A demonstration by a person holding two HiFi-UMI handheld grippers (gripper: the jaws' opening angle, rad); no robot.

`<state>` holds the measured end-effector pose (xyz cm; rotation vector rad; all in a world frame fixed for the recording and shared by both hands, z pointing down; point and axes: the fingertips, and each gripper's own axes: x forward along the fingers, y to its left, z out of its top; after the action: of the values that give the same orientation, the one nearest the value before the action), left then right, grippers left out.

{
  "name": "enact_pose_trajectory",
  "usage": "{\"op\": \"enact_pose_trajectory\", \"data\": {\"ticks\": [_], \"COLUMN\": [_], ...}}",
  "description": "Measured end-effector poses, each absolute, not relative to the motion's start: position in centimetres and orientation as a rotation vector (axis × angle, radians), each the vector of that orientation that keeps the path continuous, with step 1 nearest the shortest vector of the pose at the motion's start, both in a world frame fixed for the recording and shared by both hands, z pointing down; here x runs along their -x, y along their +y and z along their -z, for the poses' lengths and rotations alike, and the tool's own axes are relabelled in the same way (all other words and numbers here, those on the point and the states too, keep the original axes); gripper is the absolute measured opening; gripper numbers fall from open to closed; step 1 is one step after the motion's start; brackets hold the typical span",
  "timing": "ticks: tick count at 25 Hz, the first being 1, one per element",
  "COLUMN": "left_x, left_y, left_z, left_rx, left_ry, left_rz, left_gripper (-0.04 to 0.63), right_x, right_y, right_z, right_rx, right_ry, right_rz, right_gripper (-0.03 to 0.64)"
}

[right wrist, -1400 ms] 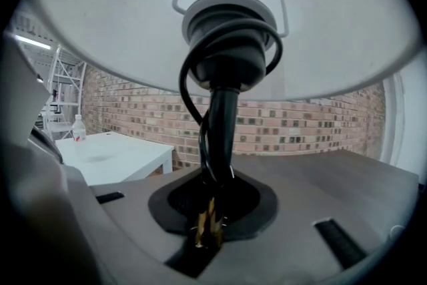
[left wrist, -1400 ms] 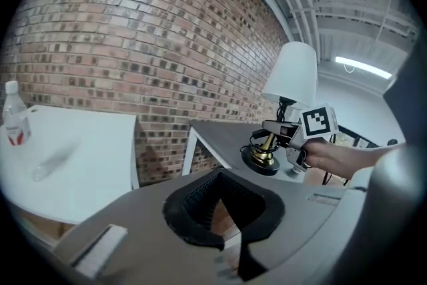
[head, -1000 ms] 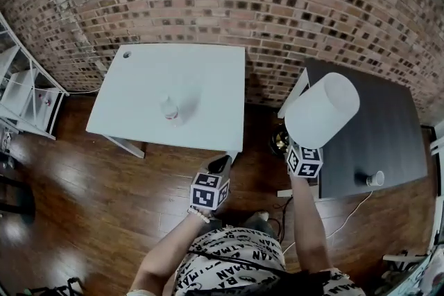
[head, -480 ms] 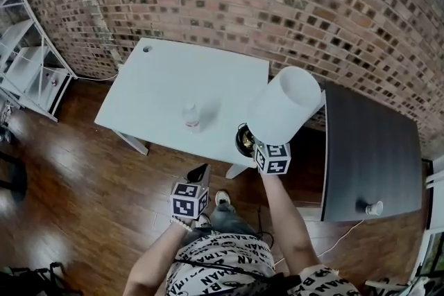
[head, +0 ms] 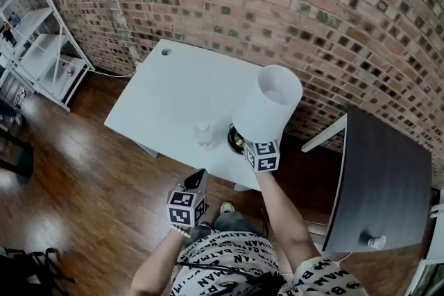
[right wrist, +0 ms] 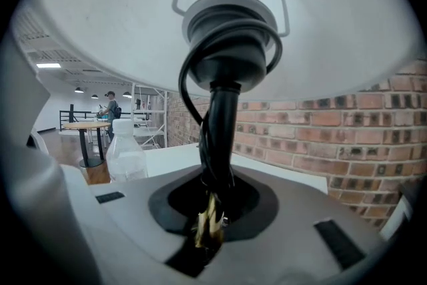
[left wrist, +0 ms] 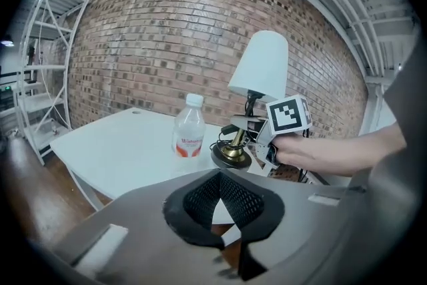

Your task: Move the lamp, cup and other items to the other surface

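The lamp has a white shade, a black stem and a brass and black base. My right gripper is shut on its stem, and the lamp hangs over the near right corner of the white table. Whether the lamp base touches the table I cannot tell. A clear water bottle with a red label stands on the table just left of the base. My left gripper is shut and holds nothing, short of the table's near edge. A small white cup sits on the dark table at the right.
A brick wall runs behind both tables. White metal shelves stand at the far left. Wooden floor lies between me and the white table, with a gap between the two tables.
My right gripper has carried the lamp from beside the dark table leftward to the white table's near right corner. The left gripper has moved along with it, staying low in front of me.
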<state>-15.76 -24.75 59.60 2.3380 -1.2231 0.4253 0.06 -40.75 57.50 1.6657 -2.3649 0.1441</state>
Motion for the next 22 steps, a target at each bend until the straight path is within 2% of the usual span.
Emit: {"op": "enact_pose_trajectory", "data": {"ticks": [22], "left_x": [15.5], "left_y": [-27.4], "left_z": [-62.0], "left_rx": [-2.248], "left_ry": [-1.295], "left_rz": [-0.434], "left_gripper": [0.002], "right_x": [2.5], "right_y": [-44.4], "right_z": [-62.4], "right_rx": [-1.508], "right_ry": [-2.402], "right_rz": [-0.151], "right_gripper": [0.063]}}
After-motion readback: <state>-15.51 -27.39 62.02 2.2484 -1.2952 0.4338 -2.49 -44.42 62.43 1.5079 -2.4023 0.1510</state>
